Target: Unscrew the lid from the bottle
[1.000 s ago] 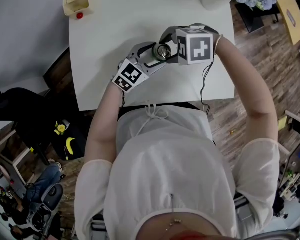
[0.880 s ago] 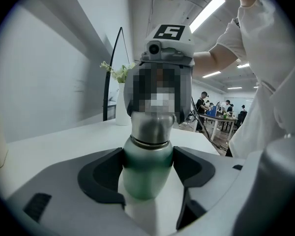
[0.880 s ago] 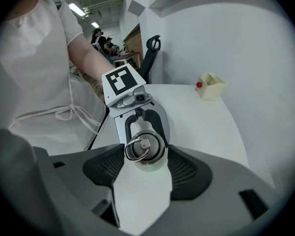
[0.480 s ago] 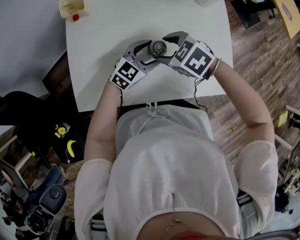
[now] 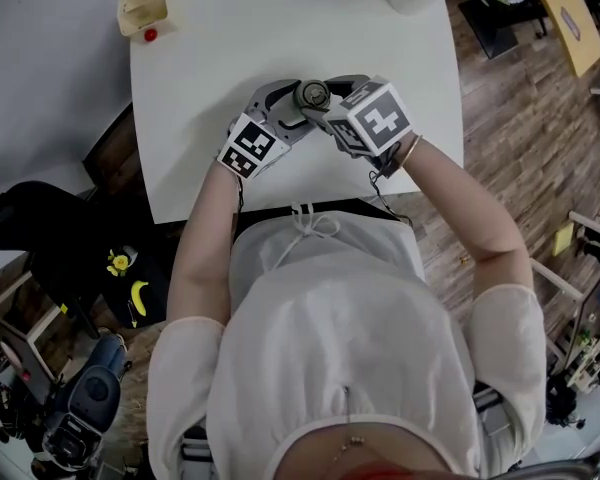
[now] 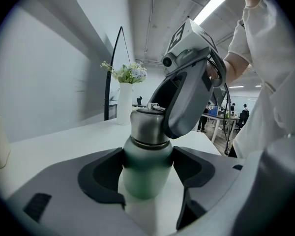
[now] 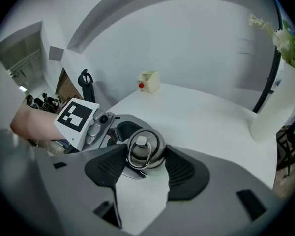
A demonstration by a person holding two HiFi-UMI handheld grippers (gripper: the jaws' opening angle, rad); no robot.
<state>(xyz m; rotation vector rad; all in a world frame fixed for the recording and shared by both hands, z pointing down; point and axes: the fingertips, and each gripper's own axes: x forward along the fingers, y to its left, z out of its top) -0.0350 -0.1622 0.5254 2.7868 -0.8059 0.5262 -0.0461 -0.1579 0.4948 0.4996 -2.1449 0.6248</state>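
Bottle [image 6: 142, 181] upright on tabletop [image 5: 280, 28], body clamped by left hand-held gripper [image 6: 148, 161] from 8 o'clock; right hand-held gripper [image 7: 145, 156], jaws just closed further, grasps lid [image 7: 143, 144] from 4 o'clock. Best practice: hold body steady, roll lid anticlockwise.

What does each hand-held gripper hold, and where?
Left hand-held gripper: bottle, by its green body. Right hand-held gripper: lid, by its sides, jaws just closing.
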